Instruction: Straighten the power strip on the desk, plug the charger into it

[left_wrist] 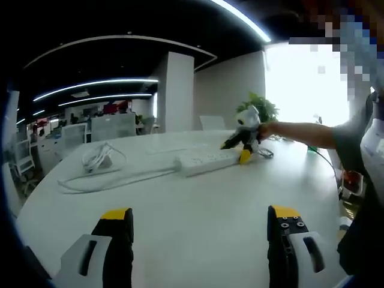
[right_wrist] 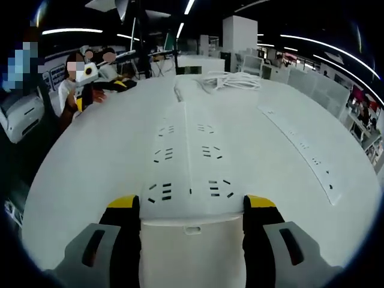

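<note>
The white power strip (left_wrist: pixel 207 161) lies across the middle of the white desk (left_wrist: pixel 198 204), and its cord (left_wrist: pixel 108 180) trails off to the left. My right gripper (left_wrist: pixel 235 152), held on a person's outstretched arm, is at the strip's right end. In the right gripper view the power strip (right_wrist: pixel 189 150) runs away from the camera, with the right gripper (right_wrist: pixel 192 207) shut on its near end. The white charger (left_wrist: pixel 99 157) with its coiled cable lies at the far left, and the charger (right_wrist: pixel 231 81) sits beyond the strip's far end. My left gripper (left_wrist: pixel 201 219) hangs open over bare desk.
A long flat socket rail (right_wrist: pixel 300 147) is set into the desk to the right of the strip. A potted plant (left_wrist: pixel 261 105) stands behind the right gripper. The left gripper (right_wrist: pixel 123 84) shows at the desk's far left edge. Office desks and chairs surround the table.
</note>
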Demonstrator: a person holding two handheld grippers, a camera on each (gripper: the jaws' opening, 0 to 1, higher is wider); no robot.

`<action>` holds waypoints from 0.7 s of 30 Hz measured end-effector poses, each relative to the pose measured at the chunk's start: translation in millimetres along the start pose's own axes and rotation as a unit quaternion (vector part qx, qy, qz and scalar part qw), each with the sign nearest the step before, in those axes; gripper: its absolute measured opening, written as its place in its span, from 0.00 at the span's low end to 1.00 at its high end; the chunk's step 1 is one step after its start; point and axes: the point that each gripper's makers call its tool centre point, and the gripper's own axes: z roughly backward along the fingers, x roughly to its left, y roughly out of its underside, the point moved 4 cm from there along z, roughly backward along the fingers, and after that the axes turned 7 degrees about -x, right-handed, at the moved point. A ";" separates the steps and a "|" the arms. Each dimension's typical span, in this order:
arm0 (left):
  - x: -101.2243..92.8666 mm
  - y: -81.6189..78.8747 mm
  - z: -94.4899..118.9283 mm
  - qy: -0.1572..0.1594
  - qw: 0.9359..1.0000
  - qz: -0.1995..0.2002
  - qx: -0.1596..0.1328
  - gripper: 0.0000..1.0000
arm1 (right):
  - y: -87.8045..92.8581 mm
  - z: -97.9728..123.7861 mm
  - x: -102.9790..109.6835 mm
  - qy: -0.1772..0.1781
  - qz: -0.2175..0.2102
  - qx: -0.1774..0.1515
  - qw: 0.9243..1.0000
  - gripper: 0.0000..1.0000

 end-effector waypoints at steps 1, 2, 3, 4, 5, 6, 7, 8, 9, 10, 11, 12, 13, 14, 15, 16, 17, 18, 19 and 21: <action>-0.3 -0.5 -0.2 0.000 1.000 -0.001 0.000 0.95 | 0.0 0.2 -1.1 -0.002 0.001 0.000 1.000 0.68; -0.4 -0.9 -0.1 0.000 1.000 -0.001 0.000 0.95 | 0.1 0.3 -1.8 -0.005 0.003 0.000 1.000 0.68; -0.5 -1.0 -0.2 0.000 1.000 -0.002 -0.001 0.95 | 0.0 0.3 -2.3 -0.008 0.005 0.000 1.000 0.68; -0.6 -0.8 0.0 0.000 1.000 -0.002 0.000 0.95 | 0.0 0.3 -3.0 -0.009 0.005 0.001 1.000 0.68; -0.3 0.1 -0.4 0.000 1.000 -0.002 0.002 0.95 | -0.2 0.2 -3.7 -0.011 0.006 0.002 1.000 0.68; 0.1 1.5 -0.7 0.000 1.000 -0.001 0.004 0.95 | -0.2 0.1 -4.3 -0.013 0.007 0.005 1.000 0.68; 0.6 2.4 -0.6 -0.002 1.000 -0.002 0.006 0.95 | -0.3 -0.3 -4.6 -0.014 0.008 0.007 1.000 0.68; 1.1 2.7 0.0 -0.003 1.000 -0.002 0.007 0.95 | -0.4 -0.7 -4.9 -0.016 0.010 0.007 1.000 0.68; 1.4 2.2 0.7 -0.004 1.000 -0.002 0.006 0.95 | -0.2 -0.6 -6.6 -0.018 0.011 0.007 1.000 0.68; 1.5 1.5 1.3 -0.004 1.000 -0.001 0.004 0.95 | -0.3 -0.8 -7.2 -0.020 0.012 0.006 1.000 0.68; 1.5 1.1 1.5 -0.004 1.000 -0.001 0.003 0.95 | -0.5 -0.1 -7.3 -0.021 0.013 0.006 1.000 0.68; 1.6 1.2 1.7 -0.005 1.000 -0.001 0.005 0.95 | -0.7 0.1 -7.2 -0.022 0.013 0.005 1.000 0.68; 1.8 1.3 1.9 -0.006 1.000 -0.002 0.005 0.95 | -0.5 0.3 -7.5 -0.022 0.012 0.004 1.000 0.68; 2.0 1.3 2.1 -0.006 1.000 -0.003 0.005 0.95 | -0.4 0.5 -7.3 -0.021 0.011 0.004 1.000 0.68; 2.1 1.1 2.3 -0.006 1.000 -0.002 0.004 0.95 | -0.2 1.0 -6.6 -0.019 0.009 0.002 1.000 0.68; 2.5 1.0 2.7 -0.006 1.000 -0.001 0.004 0.95 | -0.1 1.3 -6.4 -0.018 0.008 0.000 1.000 0.68; 2.8 1.1 2.9 -0.007 1.000 0.000 0.004 0.95 | -0.1 1.3 -5.5 -0.018 0.007 -0.001 1.000 0.68; 2.9 1.4 3.1 -0.007 1.000 -0.001 0.004 0.95 | -0.2 1.4 -5.0 -0.018 0.007 -0.002 1.000 0.68; 3.0 1.7 3.3 -0.008 1.000 -0.001 0.004 0.95 | -0.4 1.3 -4.7 -0.017 0.006 -0.002 1.000 0.68; 2.7 1.9 3.5 -0.007 1.000 0.000 0.003 0.95 | -0.6 1.3 -4.8 -0.016 0.007 0.000 1.000 0.68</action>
